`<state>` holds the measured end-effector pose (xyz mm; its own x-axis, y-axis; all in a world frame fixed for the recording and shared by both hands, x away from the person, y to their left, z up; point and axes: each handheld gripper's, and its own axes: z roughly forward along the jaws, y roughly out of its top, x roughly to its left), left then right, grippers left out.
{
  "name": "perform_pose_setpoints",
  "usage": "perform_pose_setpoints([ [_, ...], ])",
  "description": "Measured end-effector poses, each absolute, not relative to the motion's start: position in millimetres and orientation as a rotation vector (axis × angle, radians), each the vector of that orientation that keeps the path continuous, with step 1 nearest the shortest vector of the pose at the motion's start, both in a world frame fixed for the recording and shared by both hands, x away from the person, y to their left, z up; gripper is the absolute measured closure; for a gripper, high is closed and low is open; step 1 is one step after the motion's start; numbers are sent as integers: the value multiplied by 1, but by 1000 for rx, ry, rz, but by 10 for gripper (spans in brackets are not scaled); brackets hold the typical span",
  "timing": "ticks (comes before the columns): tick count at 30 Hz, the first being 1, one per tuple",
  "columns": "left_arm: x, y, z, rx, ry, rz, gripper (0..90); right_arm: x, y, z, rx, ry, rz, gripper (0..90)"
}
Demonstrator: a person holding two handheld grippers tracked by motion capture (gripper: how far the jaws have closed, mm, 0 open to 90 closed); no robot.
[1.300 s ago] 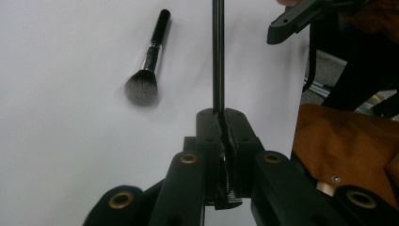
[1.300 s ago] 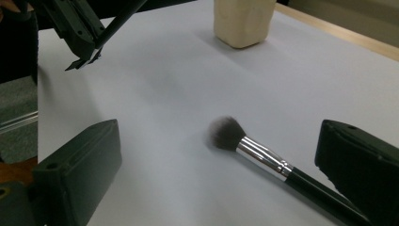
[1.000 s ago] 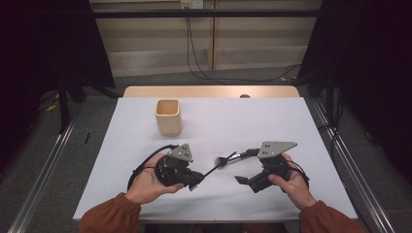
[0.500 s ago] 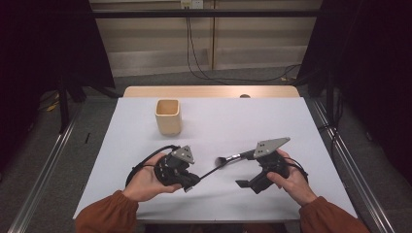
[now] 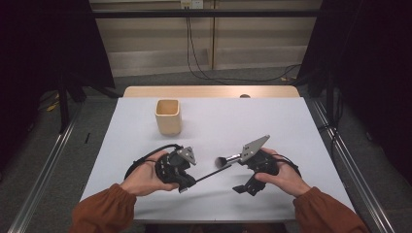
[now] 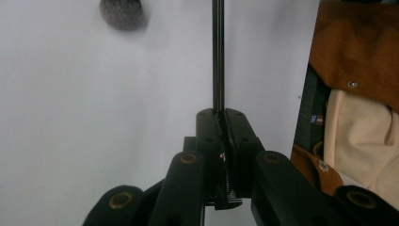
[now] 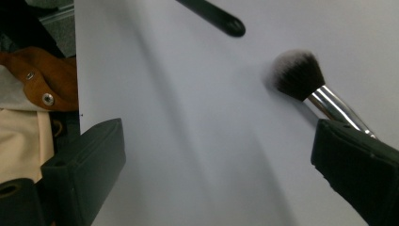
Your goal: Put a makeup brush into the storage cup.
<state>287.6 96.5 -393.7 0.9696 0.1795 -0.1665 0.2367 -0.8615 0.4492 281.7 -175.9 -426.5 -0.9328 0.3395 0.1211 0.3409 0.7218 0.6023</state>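
The right gripper holds its jaws wide apart over the white table, a makeup brush lying by one jaw, a thin black handle tip above.

Even overhead light, blurred close-ups

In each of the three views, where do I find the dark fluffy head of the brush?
High view: the brush head is low in the centre, on the white table.
Left gripper view: top left corner, blurred.
Right gripper view: upper right, in front of its silver ferrule.
Shared landmark: the thin black rod clamped in the left gripper; its tip ends close to the head.
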Motion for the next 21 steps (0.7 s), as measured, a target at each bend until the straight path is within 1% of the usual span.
perform_pose_setpoints([
  [4,288,92,-395,2673,298,-183,857,285,-171,-426,-512,-2924,-963,40],
  [13,287,81,-394,2760,227,-233,857,291,-158,-424,-372,-2939,-807,54],
  [16,286,77,-394,2789,208,-230,857,293,-152,-423,-334,-2940,-763,61],
  [17,285,76,-395,2779,233,-248,857,294,-151,-423,-304,-2950,-740,61],
  [18,286,76,-395,2801,198,-230,857,295,-149,-422,-299,-2956,-722,60],
  [21,286,74,-397,2796,219,-234,857,298,-147,-421,-301,-2923,-646,52],
])
